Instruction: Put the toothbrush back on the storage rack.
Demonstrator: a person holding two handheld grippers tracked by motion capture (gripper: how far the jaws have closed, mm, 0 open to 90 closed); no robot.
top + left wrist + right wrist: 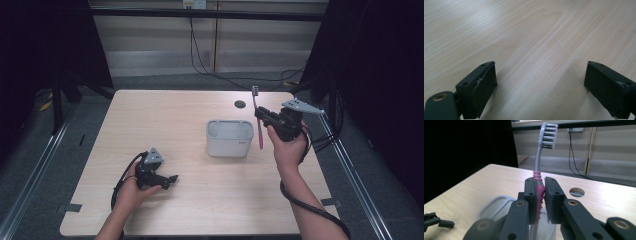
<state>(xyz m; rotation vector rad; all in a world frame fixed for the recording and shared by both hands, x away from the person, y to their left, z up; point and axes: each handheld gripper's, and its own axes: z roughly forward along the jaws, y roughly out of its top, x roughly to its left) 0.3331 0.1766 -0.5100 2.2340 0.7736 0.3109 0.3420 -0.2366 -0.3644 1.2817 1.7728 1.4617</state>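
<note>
Clamping a pink toothbrush (pixel 258 122) by its handle, the right gripper (pixel 261 116) holds it upright, bristles on top (grey head, seen close in the right gripper view), just right of the white holder (pixel 229 138) on the table (pixel 165 120). Low near the table's front left, the left gripper (pixel 171 178) has its jaws spread wide, empty.

The toothbrush (pixel 258 120) stands upright just right of the holder (pixel 229 138).
</note>
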